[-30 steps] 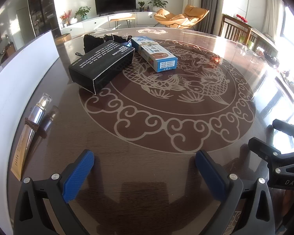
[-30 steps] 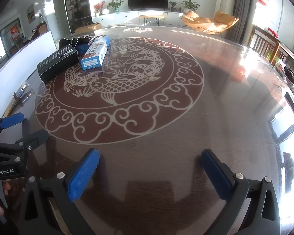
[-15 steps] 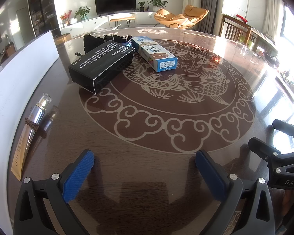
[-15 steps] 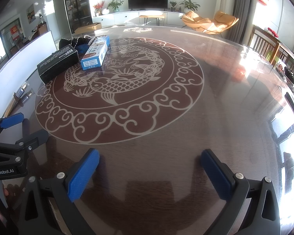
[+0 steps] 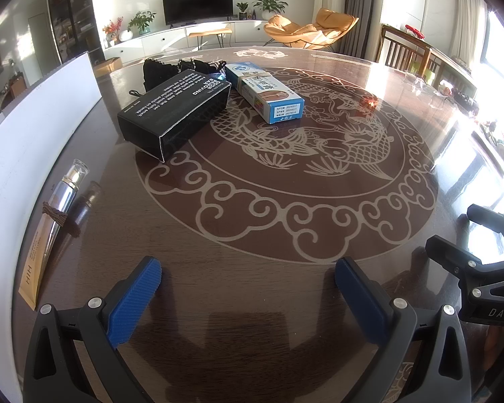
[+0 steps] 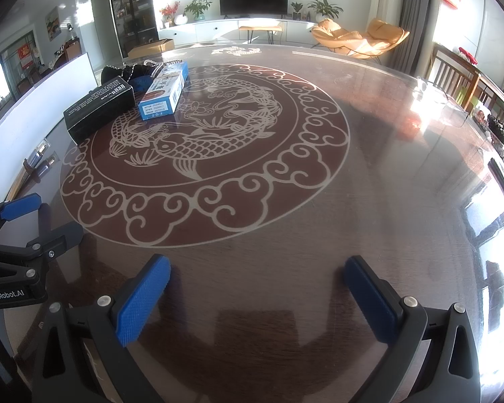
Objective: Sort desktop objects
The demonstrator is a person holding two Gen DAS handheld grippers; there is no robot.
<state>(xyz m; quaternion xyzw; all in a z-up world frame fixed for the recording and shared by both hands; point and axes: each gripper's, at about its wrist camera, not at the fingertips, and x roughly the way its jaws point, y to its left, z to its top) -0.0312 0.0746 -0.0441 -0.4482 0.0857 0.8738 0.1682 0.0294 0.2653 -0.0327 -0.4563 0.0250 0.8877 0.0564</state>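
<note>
Left gripper (image 5: 248, 277) spread wide, empty, over table (image 5: 285, 235); right gripper (image 6: 257, 277) same; black box (image 5: 174, 114) touching blue box (image 5: 265, 94), tube (image 5: 50, 231) at left edge

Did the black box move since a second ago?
No. The black box sits at the same spot on the fish pattern, beside the blue box.

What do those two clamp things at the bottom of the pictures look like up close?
Both look alike: black plastic frames with silver screws and two fingers tipped with ribbed blue pads. The left gripper carries white lettering "GenRobot.AI" on its side, seen from the right camera. The right gripper shows "DAS" on its side in the left camera. No cables or sleeves show.
</note>
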